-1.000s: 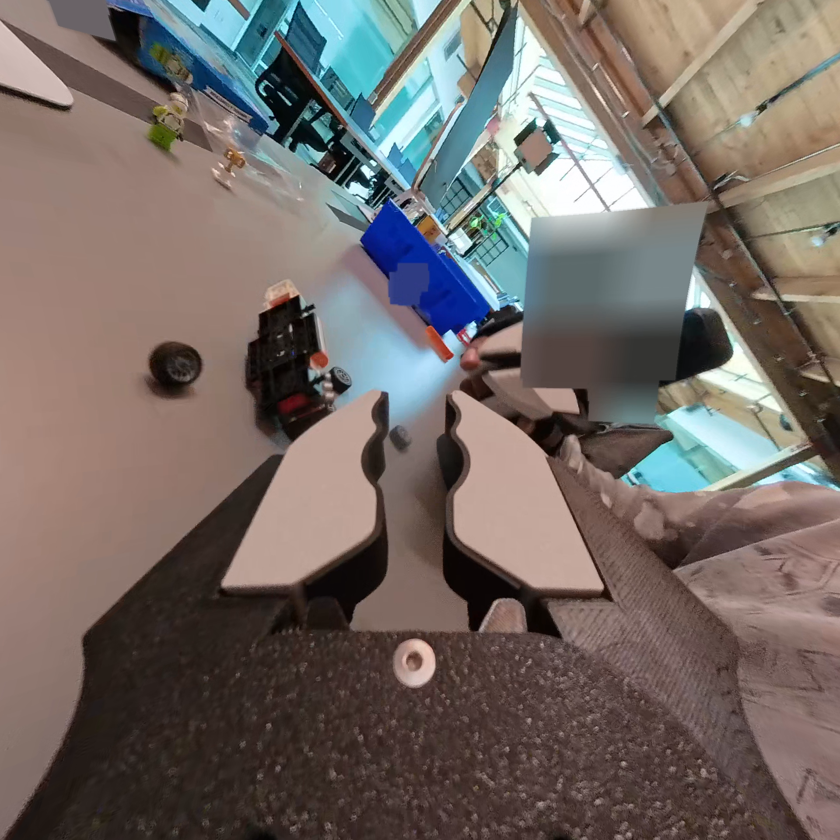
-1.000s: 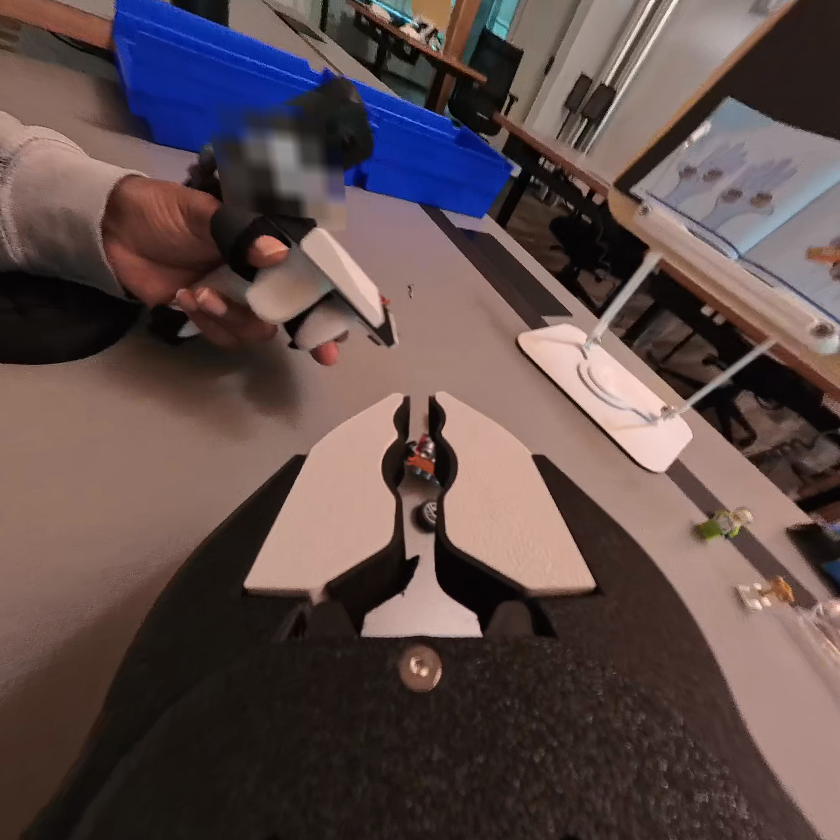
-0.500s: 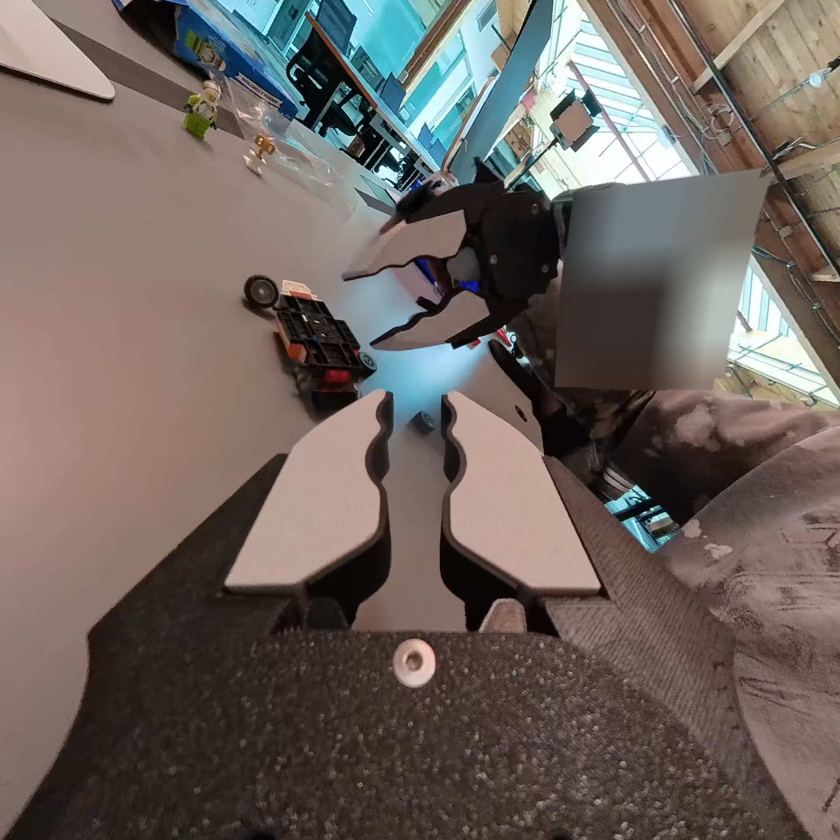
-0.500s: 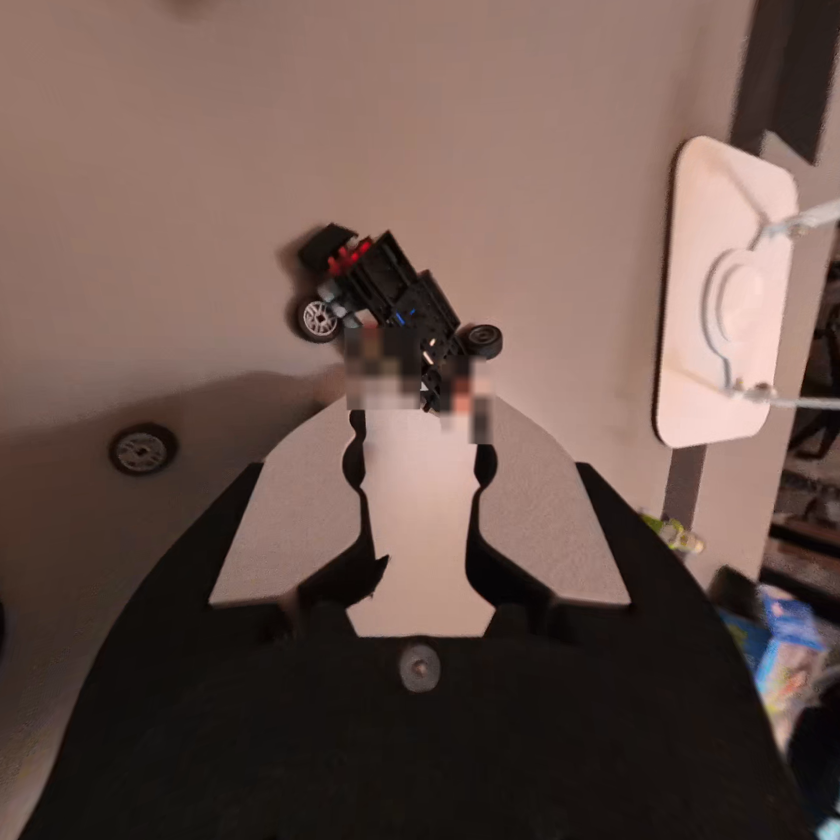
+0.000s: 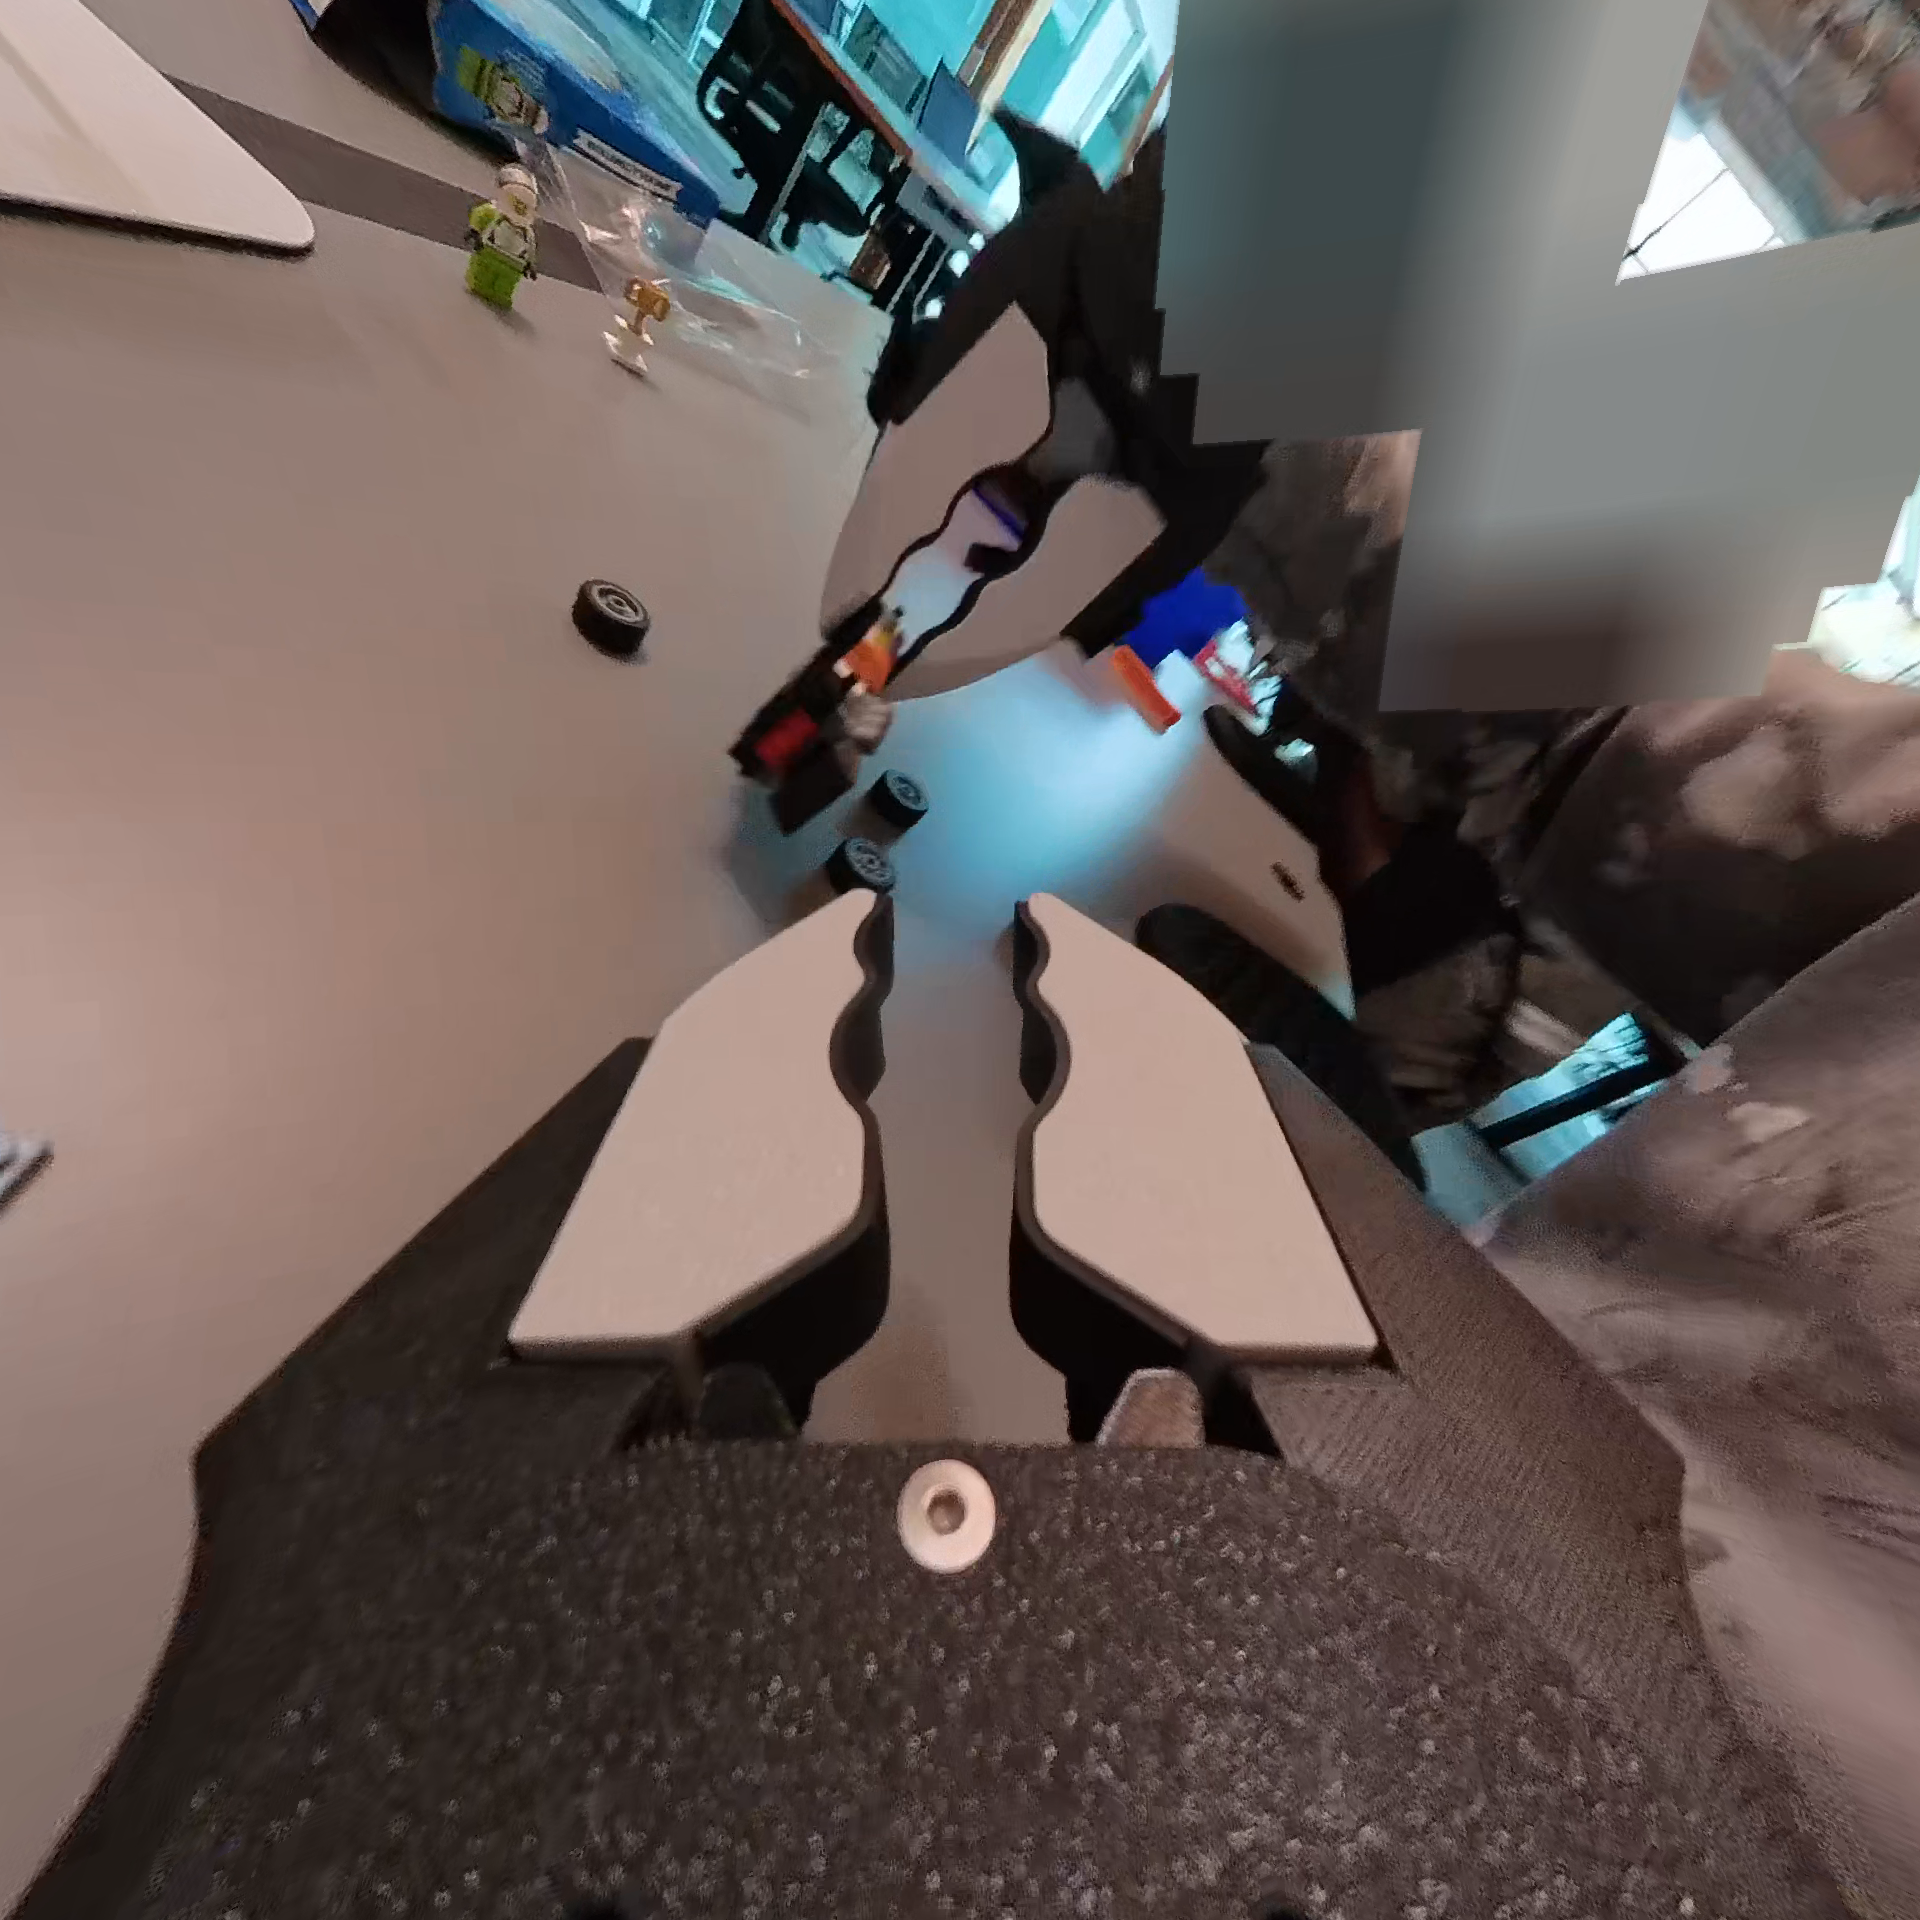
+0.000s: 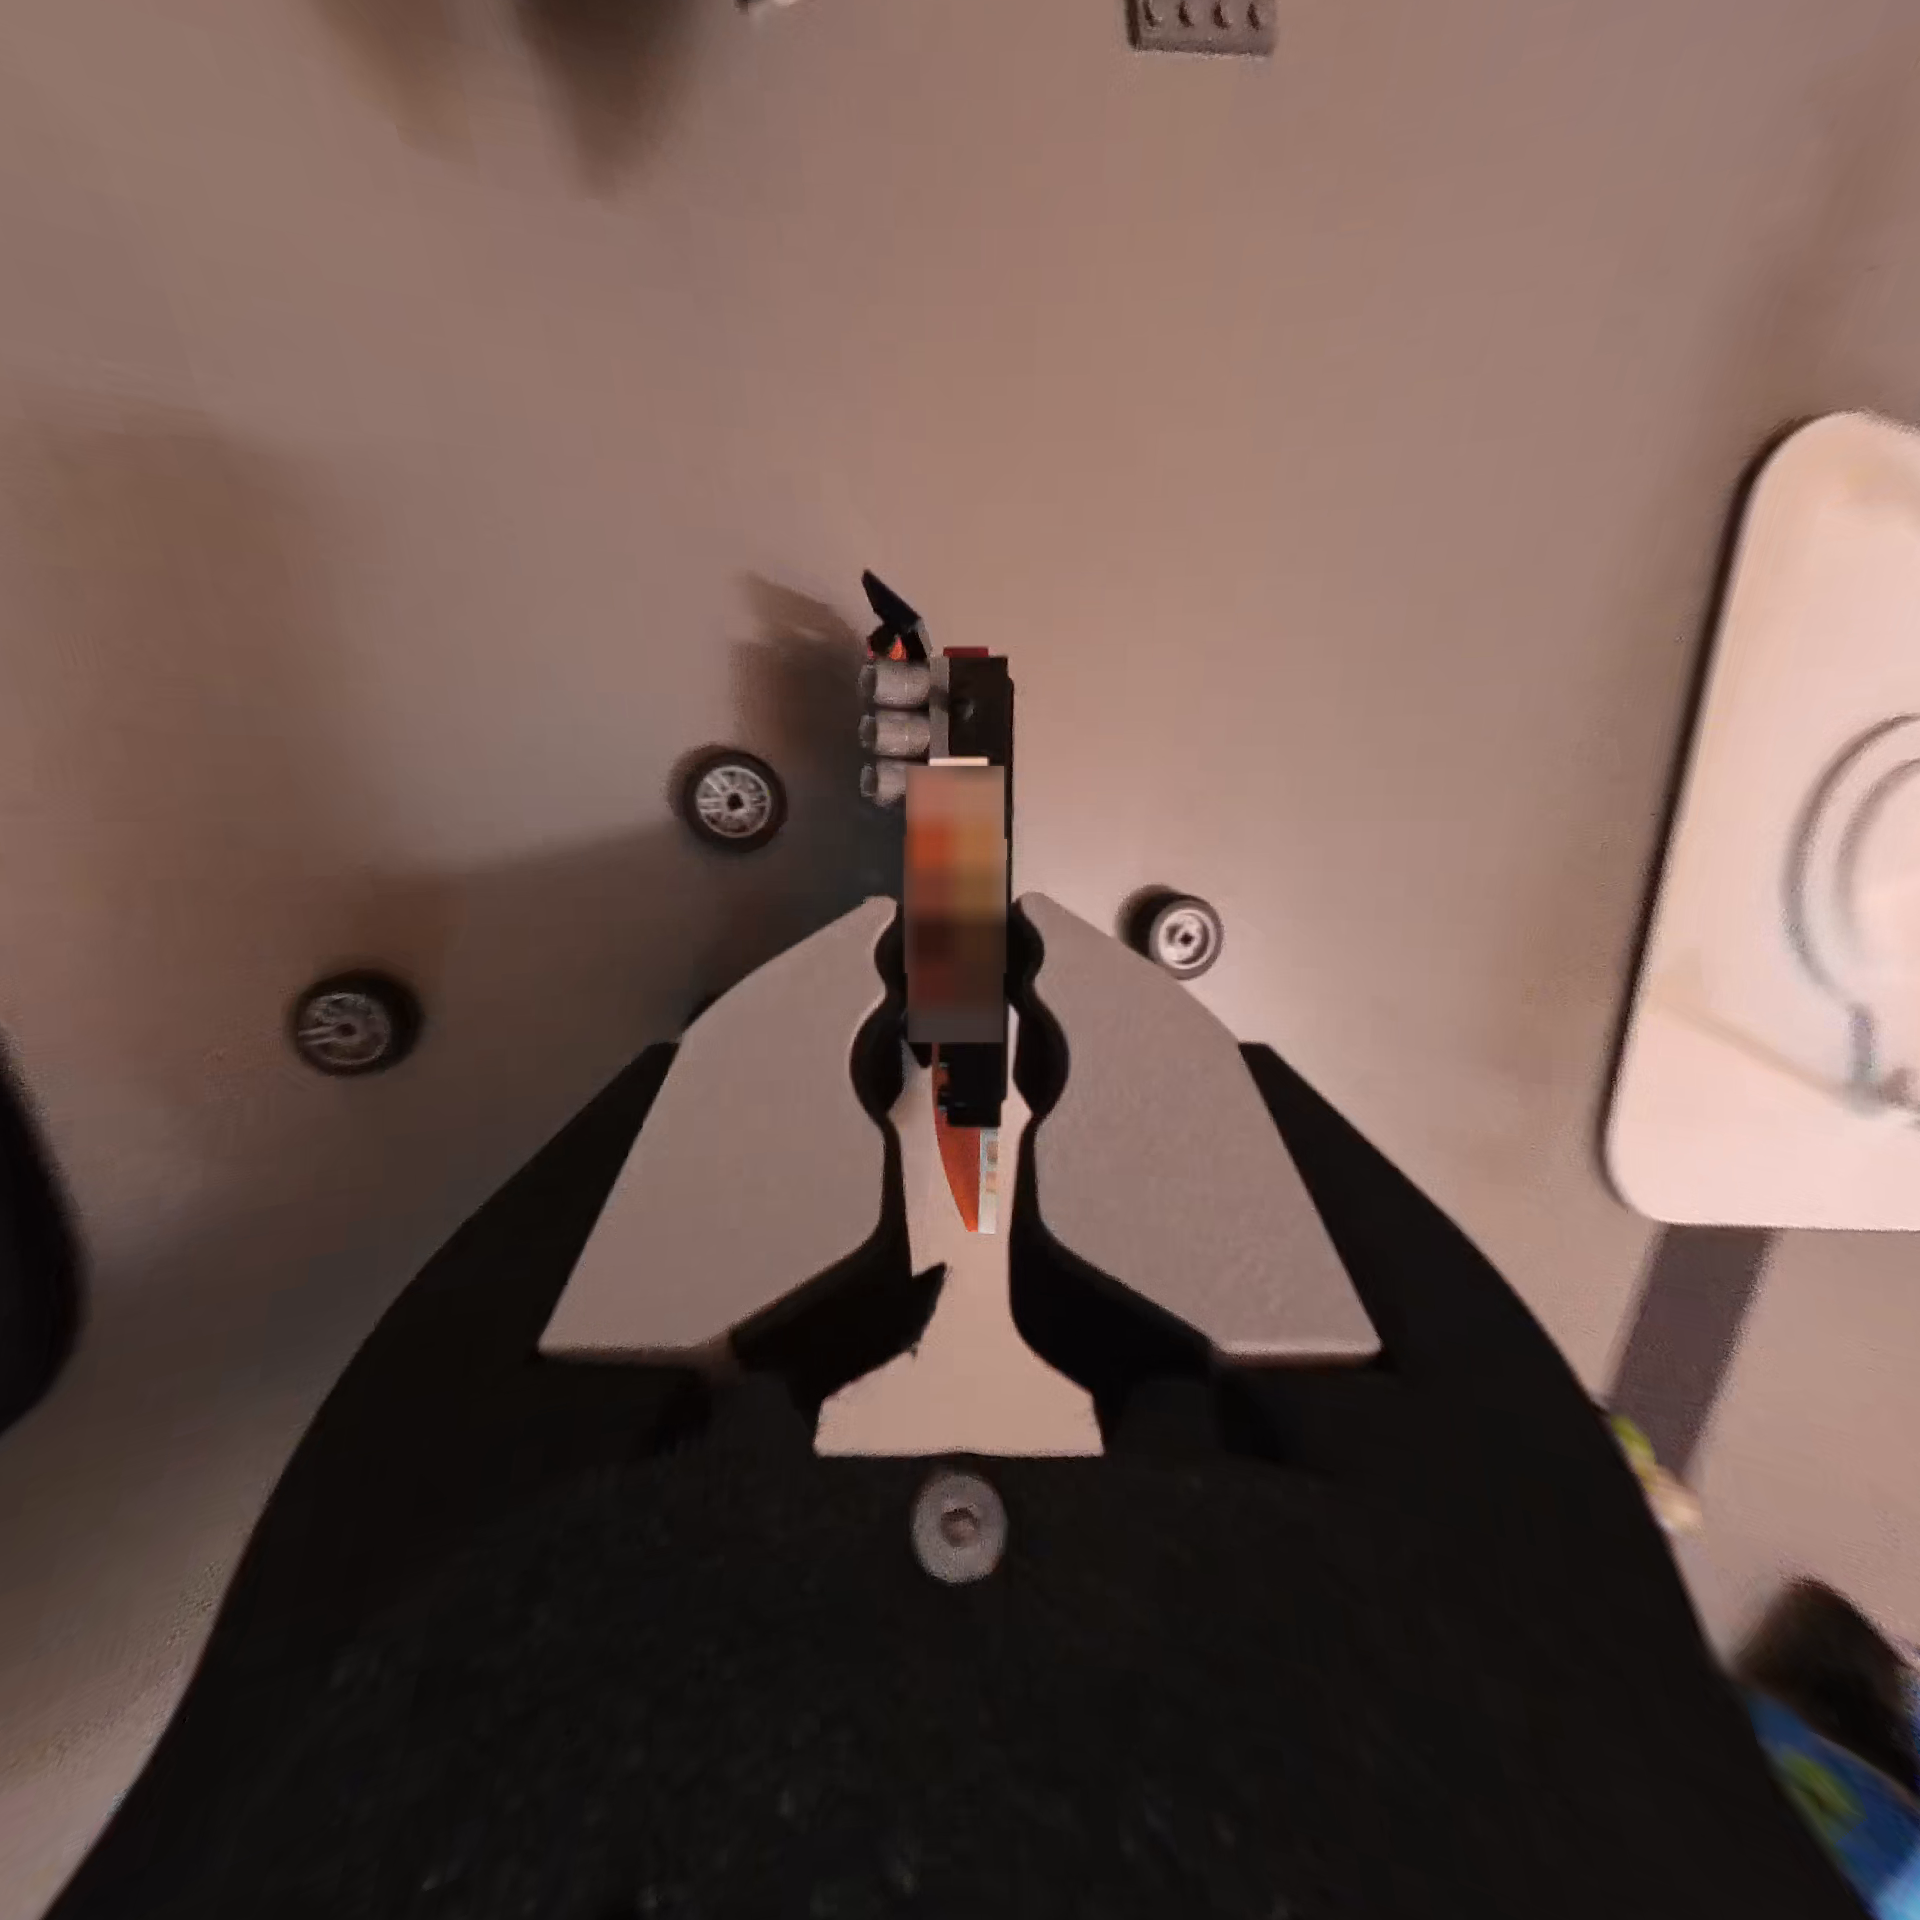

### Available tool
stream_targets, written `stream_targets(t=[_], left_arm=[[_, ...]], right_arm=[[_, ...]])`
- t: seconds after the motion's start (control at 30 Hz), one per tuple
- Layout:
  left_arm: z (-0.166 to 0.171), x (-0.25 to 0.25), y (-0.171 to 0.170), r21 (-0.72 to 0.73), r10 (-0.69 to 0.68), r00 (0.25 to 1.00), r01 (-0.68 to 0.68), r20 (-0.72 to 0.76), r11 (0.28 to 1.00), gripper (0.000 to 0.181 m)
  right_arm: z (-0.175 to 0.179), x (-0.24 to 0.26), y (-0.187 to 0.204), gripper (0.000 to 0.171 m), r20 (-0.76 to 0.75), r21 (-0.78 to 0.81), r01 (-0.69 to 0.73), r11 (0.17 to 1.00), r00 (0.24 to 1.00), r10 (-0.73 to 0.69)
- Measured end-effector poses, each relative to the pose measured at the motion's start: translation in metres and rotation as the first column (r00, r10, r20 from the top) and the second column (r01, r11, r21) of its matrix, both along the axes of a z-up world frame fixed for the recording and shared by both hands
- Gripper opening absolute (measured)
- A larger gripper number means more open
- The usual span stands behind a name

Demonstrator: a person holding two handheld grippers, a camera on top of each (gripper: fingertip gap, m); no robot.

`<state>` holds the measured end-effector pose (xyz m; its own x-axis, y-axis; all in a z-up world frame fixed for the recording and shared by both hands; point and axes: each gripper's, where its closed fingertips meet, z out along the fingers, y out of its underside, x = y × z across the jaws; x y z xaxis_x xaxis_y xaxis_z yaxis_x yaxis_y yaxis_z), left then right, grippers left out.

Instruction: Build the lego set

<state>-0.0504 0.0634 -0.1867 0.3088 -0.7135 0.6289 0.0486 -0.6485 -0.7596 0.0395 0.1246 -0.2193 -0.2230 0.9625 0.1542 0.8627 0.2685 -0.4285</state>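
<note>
The black lego car body [image 6: 977,707], with grey side pipes and orange and red parts, stands on its edge on the grey table. My right gripper [image 6: 956,914] is shut on it, with both pads pressed against its sides. The left wrist view shows this gripper [image 5: 878,665] reaching down onto the car [image 5: 790,738]. Three loose wheels lie around it: one left of the car [image 6: 736,800], one farther left [image 6: 353,1023] and one on the right [image 6: 1179,932]. My left gripper [image 5: 951,914] is open and empty, low over the table, with two wheels [image 5: 862,862] [image 5: 899,800] just beyond its left fingertip.
A white stand base [image 6: 1766,831] lies at the right. A green minifigure [image 5: 504,239], a small gold piece [image 5: 644,312], a clear bag [image 5: 727,301] and a blue box [image 5: 561,94] sit at the far edge. An orange piece [image 5: 1143,686] and a grey plate [image 6: 1200,26] lie loose. One gripper's finger ends stand about 12 cm off the other's. Measured from the fingertips, the grey plate [image 6: 1200,26] is 12 cm or so from the left gripper and 20 cm from the right.
My right gripper opened wide above the car, came down and shut on it; the car now stands on edge between the pads. My left gripper stayed open and hardly moved.
</note>
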Motion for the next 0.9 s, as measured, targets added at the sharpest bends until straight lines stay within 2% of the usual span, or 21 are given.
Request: stream_targets(t=[0.07,0.13,0.23,0.4,0.47,0.53,0.63,0.7,0.8,0.9], left_arm=[[-0.003,0.002,0.0,0.064,-0.003,0.998,0.007,-0.064,0.998,0.025],[-0.002,0.006,-0.003,0.134,-0.012,0.995,0.026,-0.099,0.991,0.032],[0.005,0.015,-0.013,0.204,-0.038,0.994,0.057,-0.098,0.977,0.042],[-0.011,0.032,-0.029,0.236,-0.109,0.967,0.164,-0.228,0.958,0.051],[-0.02,0.037,-0.042,0.222,-0.173,0.946,0.237,-0.274,0.946,0.045],[-0.02,0.038,-0.045,0.262,-0.155,0.944,0.235,-0.291,0.936,0.034],[-0.014,0.037,-0.042,0.318,-0.112,0.95,0.207,-0.293,0.925,0.031],[-0.007,0.035,-0.04,0.316,-0.099,0.964,0.177,-0.246,0.932,0.03],[0.002,0.03,-0.036,0.295,-0.09,0.982,0.136,-0.166,0.946,0.029],[0.009,0.026,-0.035,0.29,-0.086,0.989,0.117,-0.117,0.95,0.029]], right_arm=[[0.01,-0.002,-0.012,0.016,0.004,-0.192,0.022,0.981,1.0,-0.022],[0.021,-0.005,-0.03,0.016,0.039,-0.383,0.016,0.924,0.999,-0.001],[0.029,-0.014,-0.048,0.017,0.103,-0.496,-0.006,0.868,0.992,0.067],[0.028,-0.035,-0.079,0.017,0.258,-0.47,-0.095,0.878,0.936,0.24],[0.032,-0.045,-0.087,0.016,0.287,-0.448,-0.123,0.885,0.918,0.273],[0.038,-0.052,-0.089,0.016,0.307,-0.425,-0.134,0.895,0.909,0.281],[0.046,-0.056,-0.09,0.017,0.325,-0.404,-0.128,0.906,0.906,0.273],[0.052,-0.06,-0.087,0.017,0.284,-0.382,-0.12,0.916,0.928,0.24],[0.071,-0.068,-0.08,0.019,0.121,-0.365,-0.097,0.926,0.981,0.151],[0.097,-0.069,-0.061,0.042,-0.113,-0.337,-0.016,0.941,0.993,-0.024]])
